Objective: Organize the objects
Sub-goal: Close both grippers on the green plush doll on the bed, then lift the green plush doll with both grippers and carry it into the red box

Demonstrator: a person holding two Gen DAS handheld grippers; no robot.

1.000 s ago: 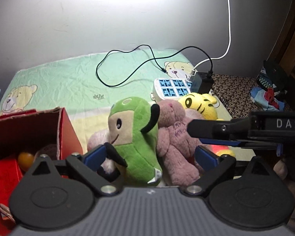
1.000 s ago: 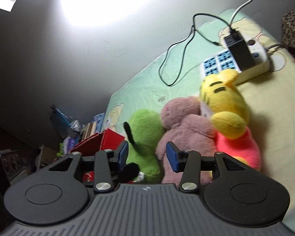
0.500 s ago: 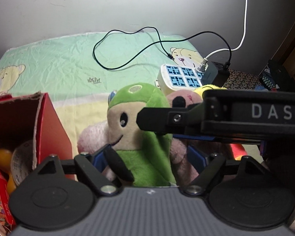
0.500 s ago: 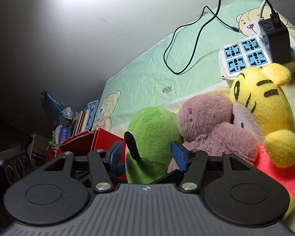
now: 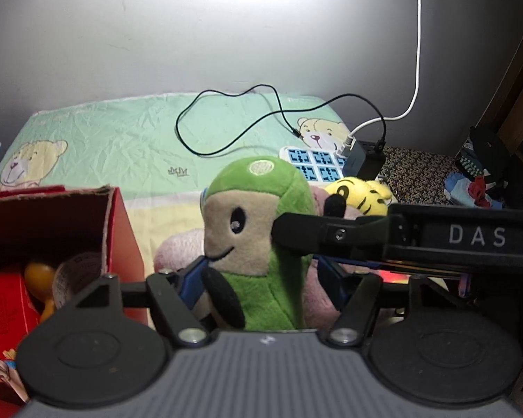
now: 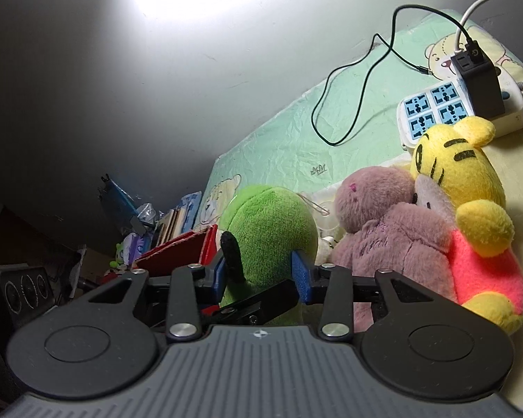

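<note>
Both tongs straddle the green plush toy with a beige face (image 5: pixel 258 230): left gripper (image 5: pixel 261 278) spread wide, not pinching; right gripper (image 6: pixel 261 275) pressing its sides at lower centre. Closing together risks a tug-of-war, or nudging the mauve plush bear (image 6: pixel 383 233) alongside
</note>
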